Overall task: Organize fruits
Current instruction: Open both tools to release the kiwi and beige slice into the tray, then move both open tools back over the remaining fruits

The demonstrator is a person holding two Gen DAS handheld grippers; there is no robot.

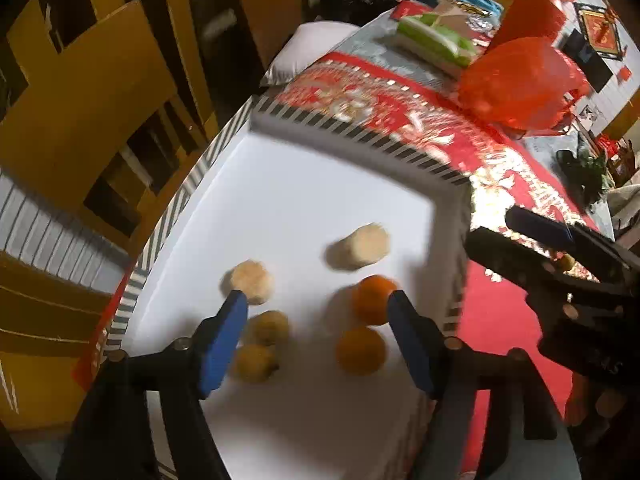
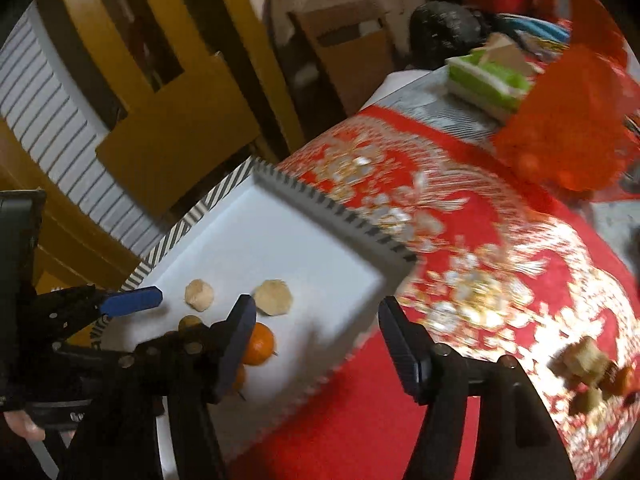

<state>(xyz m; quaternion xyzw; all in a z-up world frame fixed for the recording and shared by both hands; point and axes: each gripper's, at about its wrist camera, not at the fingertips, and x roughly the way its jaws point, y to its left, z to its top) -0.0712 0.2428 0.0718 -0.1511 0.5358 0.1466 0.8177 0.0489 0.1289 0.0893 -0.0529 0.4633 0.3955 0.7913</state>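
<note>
Currently, L wrist view: left gripper [image 1: 316, 306] parted, empty, above white tray [image 1: 280, 184]; two oranges [image 1: 374, 300] at 5 o'clock. R wrist view: right gripper [image 2: 316, 320] parted, empty, off the tray's edge. Judged: sorting underway; next, fetch loose fruit [image 2: 588, 364] at 4 o'clock.

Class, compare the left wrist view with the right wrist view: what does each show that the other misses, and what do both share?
Only the left wrist view shows both oranges in full and two small yellowish fruits near the left gripper.

Only the right wrist view shows brownish pieces lying on the red cloth.

Both show the white striped-rim tray, two pale fruits, the red mesh bag, the green packet and empty, open grippers.
</note>
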